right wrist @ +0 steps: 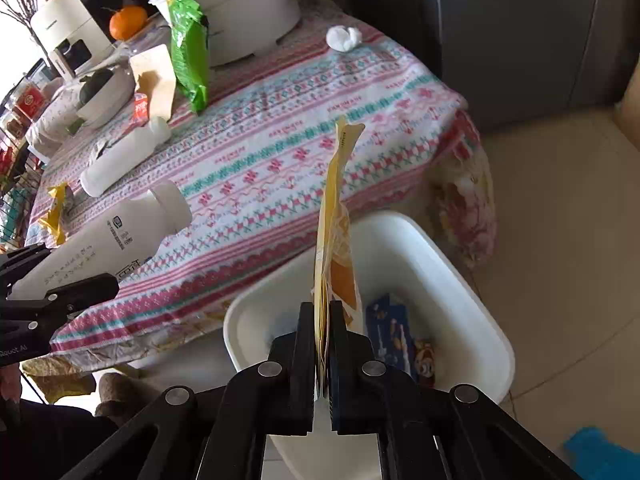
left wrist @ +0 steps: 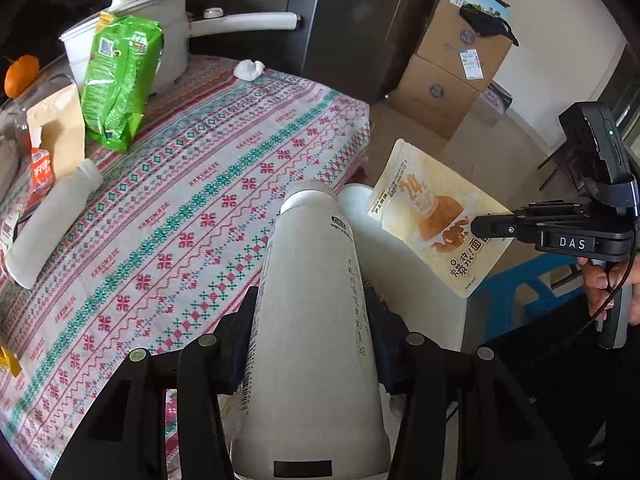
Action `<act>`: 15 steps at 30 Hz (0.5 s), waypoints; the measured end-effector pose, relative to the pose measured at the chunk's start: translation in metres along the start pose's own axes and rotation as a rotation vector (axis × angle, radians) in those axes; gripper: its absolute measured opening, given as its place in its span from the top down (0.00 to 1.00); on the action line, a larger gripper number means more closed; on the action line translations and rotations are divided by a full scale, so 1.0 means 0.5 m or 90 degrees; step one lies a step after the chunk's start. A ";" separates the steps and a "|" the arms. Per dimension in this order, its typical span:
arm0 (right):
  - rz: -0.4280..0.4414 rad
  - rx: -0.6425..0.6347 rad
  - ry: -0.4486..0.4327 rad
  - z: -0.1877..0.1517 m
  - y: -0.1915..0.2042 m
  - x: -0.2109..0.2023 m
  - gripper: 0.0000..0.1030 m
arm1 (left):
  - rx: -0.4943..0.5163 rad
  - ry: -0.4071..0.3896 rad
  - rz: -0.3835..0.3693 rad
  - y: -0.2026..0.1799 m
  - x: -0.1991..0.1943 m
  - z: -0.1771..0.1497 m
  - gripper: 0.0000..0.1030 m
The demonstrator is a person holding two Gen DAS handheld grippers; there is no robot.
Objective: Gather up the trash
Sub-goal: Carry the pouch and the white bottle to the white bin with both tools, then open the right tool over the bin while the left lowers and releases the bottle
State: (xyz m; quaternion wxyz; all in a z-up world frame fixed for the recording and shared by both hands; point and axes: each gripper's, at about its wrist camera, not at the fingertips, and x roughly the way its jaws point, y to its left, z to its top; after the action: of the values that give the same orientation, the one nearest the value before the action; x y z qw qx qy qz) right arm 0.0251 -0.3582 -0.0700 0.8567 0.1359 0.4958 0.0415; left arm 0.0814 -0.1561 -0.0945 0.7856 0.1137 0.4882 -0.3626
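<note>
Partly done; the white bin point(right wrist: 460, 276) beneath the right gripper point(right wrist: 322, 344) already holds wrappers; that gripper pinches a yellow pouch point(right wrist: 336, 240) above it; the left gripper point(left wrist: 310, 332) clamps a white bottle point(left wrist: 316, 300); another bottle point(right wrist: 124, 160) and a tissue wad point(right wrist: 343, 38) remain on the worktop point(right wrist: 280, 152) beyond.

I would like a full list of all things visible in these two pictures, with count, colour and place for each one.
held bottle: 1, white, between the left gripper's fingers
bread wrapper: 1, yellow and cream, pinched by the right gripper above the bin
bin: 1, white, on the floor beside the table, wrappers inside
lying bottle: 1, white, on the tablecloth
green bag: 1, green, upright before the pot
pot: 1, white, long handle, far end of the table
tissue ball: 1, white, near the far table edge
orange: 1, orange, behind the green bag
cardboard boxes: 2, brown, stacked on the floor
tablecloth: 1, patterned pink and teal
left gripper: 1, black
right gripper: 1, black
</note>
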 end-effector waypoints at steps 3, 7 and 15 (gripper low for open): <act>0.004 0.021 0.025 -0.018 -0.030 0.010 0.96 | 0.014 0.013 0.001 -0.013 0.020 -0.005 0.50; -0.007 0.035 0.070 -0.032 -0.047 0.044 0.96 | 0.031 0.029 0.001 -0.024 0.040 -0.013 0.50; -0.052 0.040 0.133 -0.040 -0.057 0.106 0.84 | 0.058 0.050 -0.002 -0.050 0.072 -0.022 0.50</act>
State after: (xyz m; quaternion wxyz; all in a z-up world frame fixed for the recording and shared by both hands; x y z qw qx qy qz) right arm 0.0326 -0.3710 -0.1318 0.7968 0.1375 0.5884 0.0046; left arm 0.0663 -0.1847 -0.1262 0.7593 0.1626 0.5021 -0.3806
